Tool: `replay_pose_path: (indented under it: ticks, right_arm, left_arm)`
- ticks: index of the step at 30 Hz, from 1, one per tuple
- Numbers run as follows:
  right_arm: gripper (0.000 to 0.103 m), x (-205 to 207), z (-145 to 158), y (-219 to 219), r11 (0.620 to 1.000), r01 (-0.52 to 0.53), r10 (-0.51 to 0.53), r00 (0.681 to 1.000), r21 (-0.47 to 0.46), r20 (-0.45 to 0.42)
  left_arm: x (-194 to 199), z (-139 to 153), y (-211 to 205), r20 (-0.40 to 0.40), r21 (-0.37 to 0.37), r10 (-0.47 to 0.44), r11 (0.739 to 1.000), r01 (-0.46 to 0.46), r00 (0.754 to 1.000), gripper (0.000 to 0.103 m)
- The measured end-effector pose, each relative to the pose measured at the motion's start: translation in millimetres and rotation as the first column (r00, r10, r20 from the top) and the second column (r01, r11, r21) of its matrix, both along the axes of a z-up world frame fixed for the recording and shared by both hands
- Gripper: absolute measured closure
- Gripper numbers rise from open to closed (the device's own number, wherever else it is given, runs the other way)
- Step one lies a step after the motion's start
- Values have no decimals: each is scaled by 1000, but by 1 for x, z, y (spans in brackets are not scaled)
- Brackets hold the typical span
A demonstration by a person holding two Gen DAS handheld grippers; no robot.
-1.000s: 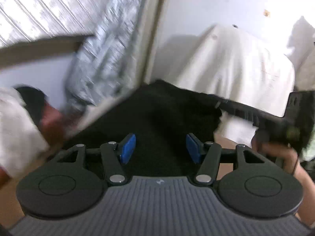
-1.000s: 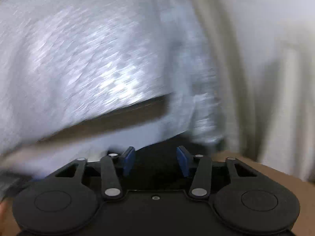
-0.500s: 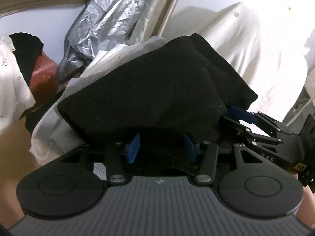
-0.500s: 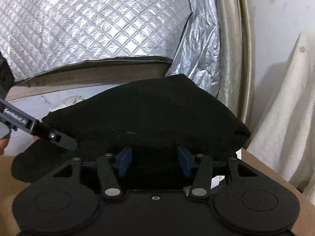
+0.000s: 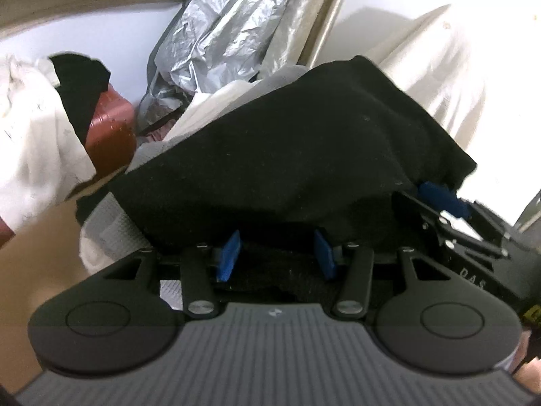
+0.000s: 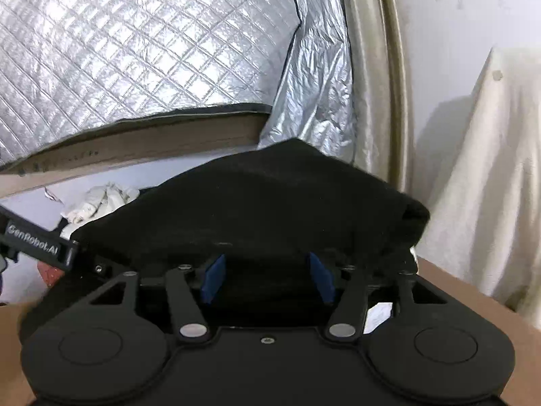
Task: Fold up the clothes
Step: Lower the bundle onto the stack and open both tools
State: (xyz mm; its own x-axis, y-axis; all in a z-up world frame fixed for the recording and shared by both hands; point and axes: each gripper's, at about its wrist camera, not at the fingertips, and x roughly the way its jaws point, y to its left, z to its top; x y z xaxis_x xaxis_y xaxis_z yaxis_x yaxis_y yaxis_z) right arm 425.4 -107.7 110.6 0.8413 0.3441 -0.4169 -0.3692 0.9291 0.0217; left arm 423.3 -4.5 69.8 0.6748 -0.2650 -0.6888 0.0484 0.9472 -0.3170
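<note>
In the left wrist view, the left gripper [image 5: 277, 253] has its blue pads spread apart, released, with the near edge of a folded black garment [image 5: 290, 155] draped just over and beyond them; nothing is pinched between the pads. The garment sits on top of a stack of light grey and white folded clothes [image 5: 108, 233] that peeks out at its left, on a brown table [image 5: 37, 253]. At the right, the right gripper [image 5: 439, 199] reaches in under the garment's right end. Far behind lie crumpled silver foil sheeting [image 5: 216, 37], a white cloth [image 5: 30, 135] at the far left and a reddish-brown object [image 5: 108, 128]. In the right wrist view, the right gripper [image 6: 267, 277] is likewise spread wide and released, the black garment [image 6: 270, 209] bunched directly ahead over its fingertips, and part of the left gripper [image 6: 37, 247] shows at the left edge. A quilted silver sheet [image 6: 135, 50] fills the far side and a cream drape [image 6: 490, 169] hangs at the right. Judging from this, the black piece looks folded and placed on the stack; what remains is probably pulling both grippers away and taking up any unfolded clothes.
</note>
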Motion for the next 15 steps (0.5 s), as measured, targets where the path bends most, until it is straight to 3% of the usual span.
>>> replay_pose_path:
  ticks: [2, 5, 8, 15]
  right_arm:
    - [30, -15, 16, 8, 998, 40, -41, 999, -40, -21]
    - [22, -51, 35, 15, 985, 146, -150, 988, -89, -31]
    - [21, -87, 47, 11, 977, 202, -206, 976, -70, -69]
    - [20, -153, 51, 13, 971, 197, -215, 967, -135, -135]
  left_arm:
    - [-20, 17, -8, 39, 61, -3, 998, 0, 999, 21]
    - [-57, 40, -16, 110, 126, -28, 992, 14, 994, 19]
    - [-94, 55, -22, 143, 149, -43, 989, 21, 989, 11]
    - [-166, 52, -41, 74, 215, -67, 975, 50, 995, 8]
